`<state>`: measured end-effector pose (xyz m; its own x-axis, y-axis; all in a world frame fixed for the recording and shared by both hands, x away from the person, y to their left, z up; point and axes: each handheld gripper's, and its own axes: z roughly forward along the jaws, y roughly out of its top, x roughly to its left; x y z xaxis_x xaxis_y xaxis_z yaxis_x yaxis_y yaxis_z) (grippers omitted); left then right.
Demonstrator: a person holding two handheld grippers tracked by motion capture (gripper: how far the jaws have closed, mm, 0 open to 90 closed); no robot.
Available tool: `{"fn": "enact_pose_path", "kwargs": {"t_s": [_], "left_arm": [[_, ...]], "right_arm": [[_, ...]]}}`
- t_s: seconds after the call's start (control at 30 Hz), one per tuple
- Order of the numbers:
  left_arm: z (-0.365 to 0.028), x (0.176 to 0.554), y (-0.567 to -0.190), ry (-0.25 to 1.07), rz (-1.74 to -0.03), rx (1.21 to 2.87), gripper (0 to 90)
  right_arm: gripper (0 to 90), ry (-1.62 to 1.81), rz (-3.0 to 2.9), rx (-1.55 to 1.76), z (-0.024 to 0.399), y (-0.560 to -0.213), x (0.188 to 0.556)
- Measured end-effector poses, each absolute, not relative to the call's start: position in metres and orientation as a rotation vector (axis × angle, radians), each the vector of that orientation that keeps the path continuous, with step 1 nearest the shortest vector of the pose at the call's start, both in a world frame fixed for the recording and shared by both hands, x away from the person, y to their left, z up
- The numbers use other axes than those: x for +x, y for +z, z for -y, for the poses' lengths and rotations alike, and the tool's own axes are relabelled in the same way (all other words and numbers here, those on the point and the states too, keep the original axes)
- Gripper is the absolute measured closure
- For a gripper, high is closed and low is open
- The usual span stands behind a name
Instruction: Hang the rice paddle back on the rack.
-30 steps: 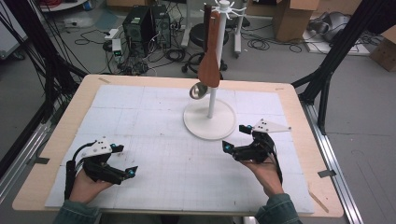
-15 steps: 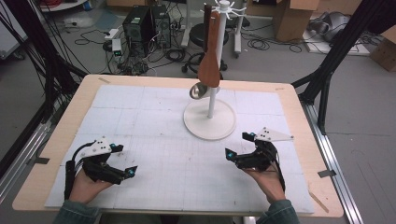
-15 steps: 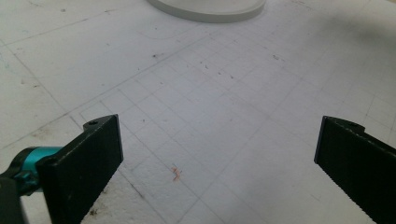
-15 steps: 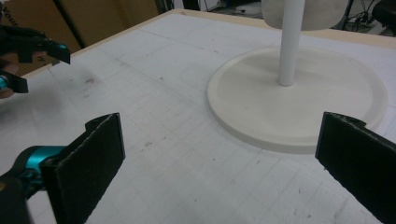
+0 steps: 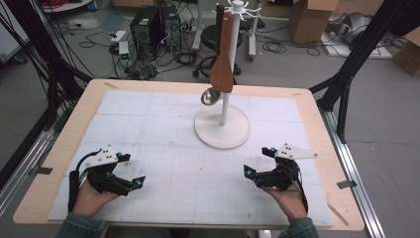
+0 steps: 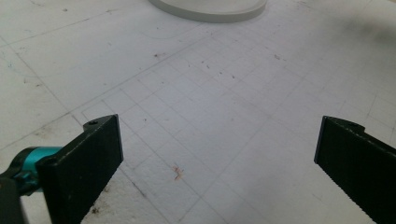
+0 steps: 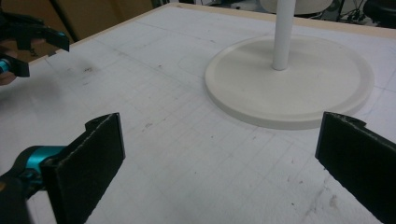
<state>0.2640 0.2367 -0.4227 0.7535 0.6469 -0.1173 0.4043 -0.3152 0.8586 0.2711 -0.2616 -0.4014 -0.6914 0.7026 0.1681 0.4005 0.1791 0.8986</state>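
A white rack stands at the table's far middle, with a round base [image 5: 222,130] and a pole [image 5: 225,106]. From its top hooks hang a wooden spatula [image 5: 223,54] and a metal ladle [image 5: 210,95]. My left gripper [image 5: 133,169] rests open at the near left of the mat, and between its jaws [image 6: 219,154] lies bare mat. My right gripper [image 5: 255,161] is open at the near right, a short way in front of the base. The right gripper view [image 7: 219,154] looks at the base [image 7: 289,88] and the pole [image 7: 284,32], with nothing between the jaws.
A white gridded mat [image 5: 163,124] covers most of the wooden table [image 5: 317,124]. Black frame posts [image 5: 346,84] flank the table. Cables, computer cases and boxes lie on the floor beyond the far edge. The left gripper [image 7: 28,37] appears far off in the right gripper view.
My right gripper has drawn back from the rack's base toward the near edge, still open. The left gripper has hardly moved.
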Motion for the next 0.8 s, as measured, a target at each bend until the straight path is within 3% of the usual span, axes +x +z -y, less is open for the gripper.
{"fn": "enact_pose_path", "kwargs": {"t_s": [0.8], "left_arm": [[-0.238,0.263,-0.424,0.313,-0.801,1.949,1.7]], "right_arm": [[0.5,1.532,-2.154,1.102,0.271,-0.421,0.256]]}}
